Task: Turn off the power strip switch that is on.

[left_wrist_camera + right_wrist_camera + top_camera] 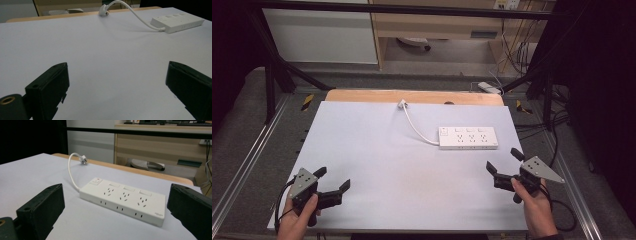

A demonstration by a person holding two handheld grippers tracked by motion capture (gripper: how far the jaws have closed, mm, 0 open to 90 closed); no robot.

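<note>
White power strip (468,137) lies flat, far right of my table (377,165) | its plug (402,104) at far edge | left gripper (333,184) spread, near-left | right gripper (503,160) spread, just short of strip

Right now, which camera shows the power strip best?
The right gripper view: the power strip sits close, sockets and switch clear. The high view shows it small from above; the left gripper view catches it far off at an angle.

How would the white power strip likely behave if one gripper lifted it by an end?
The power strip looks like rigid, smooth plastic, so probably stiff but slippery. Its cord curves loosely, so it would likely dangle and drag the plug.
</note>
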